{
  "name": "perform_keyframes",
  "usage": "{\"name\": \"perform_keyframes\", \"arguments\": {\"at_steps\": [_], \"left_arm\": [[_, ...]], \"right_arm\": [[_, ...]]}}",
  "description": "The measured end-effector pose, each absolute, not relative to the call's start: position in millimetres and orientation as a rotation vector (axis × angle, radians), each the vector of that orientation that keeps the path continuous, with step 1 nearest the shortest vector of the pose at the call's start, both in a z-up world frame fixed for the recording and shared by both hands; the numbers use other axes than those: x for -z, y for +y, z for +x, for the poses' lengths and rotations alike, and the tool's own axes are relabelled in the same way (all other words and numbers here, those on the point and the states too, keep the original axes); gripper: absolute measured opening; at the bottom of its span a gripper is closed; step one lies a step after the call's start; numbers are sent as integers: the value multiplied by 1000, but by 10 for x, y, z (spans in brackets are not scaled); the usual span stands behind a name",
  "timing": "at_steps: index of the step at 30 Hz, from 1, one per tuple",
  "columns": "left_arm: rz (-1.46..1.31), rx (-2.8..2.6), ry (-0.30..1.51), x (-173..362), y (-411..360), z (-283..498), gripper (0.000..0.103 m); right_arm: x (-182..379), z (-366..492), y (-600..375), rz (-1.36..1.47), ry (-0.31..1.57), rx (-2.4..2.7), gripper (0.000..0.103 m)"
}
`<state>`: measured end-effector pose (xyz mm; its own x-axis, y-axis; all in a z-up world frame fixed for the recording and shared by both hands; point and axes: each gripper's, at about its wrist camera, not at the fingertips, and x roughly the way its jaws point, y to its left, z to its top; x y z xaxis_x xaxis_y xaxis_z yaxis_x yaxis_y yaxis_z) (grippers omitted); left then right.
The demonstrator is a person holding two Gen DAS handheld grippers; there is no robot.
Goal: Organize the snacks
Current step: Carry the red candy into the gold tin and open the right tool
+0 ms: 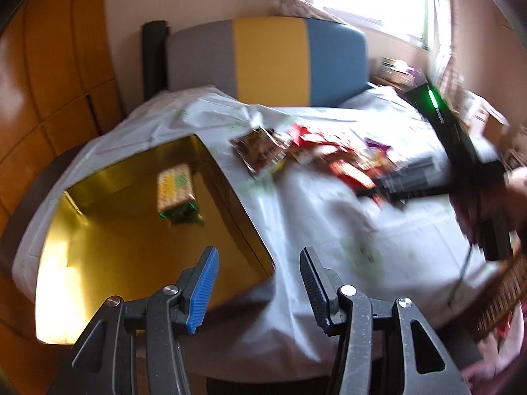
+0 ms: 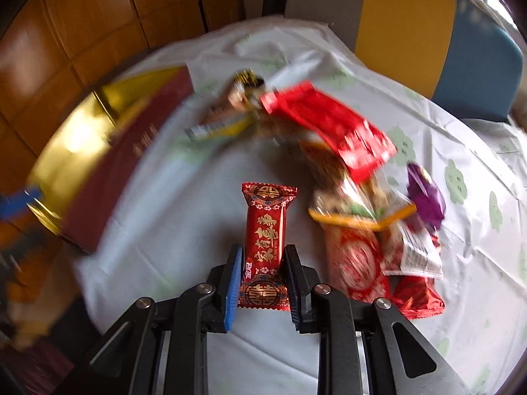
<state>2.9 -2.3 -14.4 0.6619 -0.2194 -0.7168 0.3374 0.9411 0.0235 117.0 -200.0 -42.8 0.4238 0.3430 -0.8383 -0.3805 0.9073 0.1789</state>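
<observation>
The right gripper [image 2: 262,273] squeezes a small red snack pack [image 2: 266,247] near its bottom end, just above the near table. It looks light, crinkly and slippery. The left gripper [image 1: 258,288] is half open, holding nothing.

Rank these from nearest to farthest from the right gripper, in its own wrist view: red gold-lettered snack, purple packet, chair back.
1. Red gold-lettered snack, clamped in the right gripper.
2. Purple packet, right side of the pile.
3. Chair back, beyond the table's far edge.

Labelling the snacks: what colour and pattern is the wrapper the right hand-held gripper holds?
Red wrapper with gold characters and ornamental borders, clearest in the right wrist view.
</observation>
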Motion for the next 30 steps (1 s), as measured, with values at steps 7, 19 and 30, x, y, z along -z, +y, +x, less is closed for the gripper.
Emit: {"name": "perform_keyframes", "arguments": {"at_steps": [7,19,30], "left_arm": [[168,329,780,256,54,-122,52],[120,346,754,203,181,-123,52],[85,327,764,234,225,-80,52]], "right_arm": [[-38,1240,-1258,-3,977,-641,25],[-69,1295,-185,-138,1014,-774,28],[-134,859,-254,-338,822,-695,51]]}}
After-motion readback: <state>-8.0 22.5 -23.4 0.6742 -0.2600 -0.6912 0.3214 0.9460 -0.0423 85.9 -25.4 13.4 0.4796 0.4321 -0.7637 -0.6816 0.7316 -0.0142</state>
